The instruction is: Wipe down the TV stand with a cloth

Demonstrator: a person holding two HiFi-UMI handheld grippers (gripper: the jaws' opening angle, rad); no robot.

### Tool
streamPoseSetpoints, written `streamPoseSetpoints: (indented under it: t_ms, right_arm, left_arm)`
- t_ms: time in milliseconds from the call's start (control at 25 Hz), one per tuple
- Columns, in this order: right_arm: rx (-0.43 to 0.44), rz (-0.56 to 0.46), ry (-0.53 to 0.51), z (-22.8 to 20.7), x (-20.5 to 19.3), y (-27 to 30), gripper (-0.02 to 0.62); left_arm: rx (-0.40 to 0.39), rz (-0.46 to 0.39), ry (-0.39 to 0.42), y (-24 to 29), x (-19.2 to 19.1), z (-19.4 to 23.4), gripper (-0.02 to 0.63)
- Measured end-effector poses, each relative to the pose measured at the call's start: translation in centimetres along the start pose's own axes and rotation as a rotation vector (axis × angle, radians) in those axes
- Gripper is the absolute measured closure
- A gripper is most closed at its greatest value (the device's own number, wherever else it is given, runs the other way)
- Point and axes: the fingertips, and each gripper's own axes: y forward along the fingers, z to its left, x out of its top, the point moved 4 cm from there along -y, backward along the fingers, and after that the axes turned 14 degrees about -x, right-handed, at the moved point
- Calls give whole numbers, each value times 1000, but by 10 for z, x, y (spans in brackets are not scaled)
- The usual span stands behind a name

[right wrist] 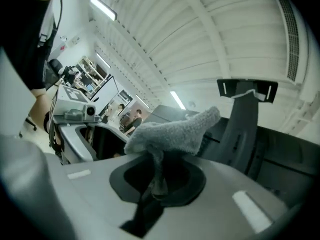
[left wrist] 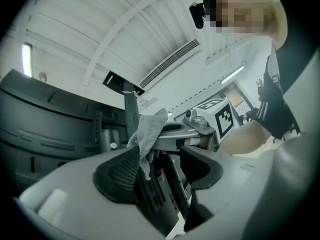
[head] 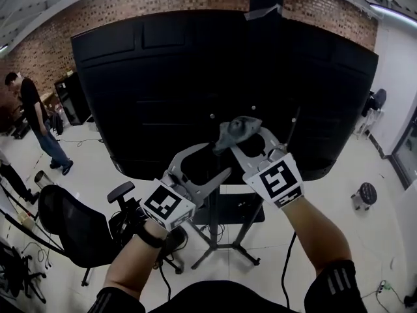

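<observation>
A large black screen (head: 163, 90) shows me its back; it is mounted on a black TV stand (head: 215, 233) with splayed legs on the floor. My right gripper (head: 238, 139) is shut on a grey cloth (head: 236, 130), held up against the screen's back near the stand's column. In the right gripper view the cloth (right wrist: 175, 131) bunches out above the closed jaws of the right gripper (right wrist: 160, 176), with the column (right wrist: 245, 119) behind. My left gripper (head: 212, 162) is open just below and left of the cloth; in its own view, the left gripper (left wrist: 162, 171) holds nothing, and the cloth (left wrist: 150, 129) hangs beyond its jaws.
A black office chair (head: 71, 230) stands left of the stand, with cables on the floor around it. A person (head: 36, 119) stands at far left near a brick wall. A small round stool (head: 366, 193) is at right.
</observation>
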Motion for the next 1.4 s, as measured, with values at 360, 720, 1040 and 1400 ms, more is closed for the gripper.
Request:
streamPoseSetpoints:
  t_ms: [360, 720, 1040, 1400]
  right_arm:
    - [-121, 97, -683, 93, 6, 80, 563]
    - [-54, 350, -1124, 106, -15, 147, 565]
    - [-9, 476, -1233, 106, -31, 167, 566]
    - [-9, 473, -1173, 119, -31, 181, 566]
  left_arm:
    - [98, 21, -40, -87, -13, 36, 325]
    - [145, 27, -105, -142, -40, 65, 330]
    - [145, 4, -113, -153, -49, 70, 327]
    - [157, 15, -111, -177, -48, 73, 324]
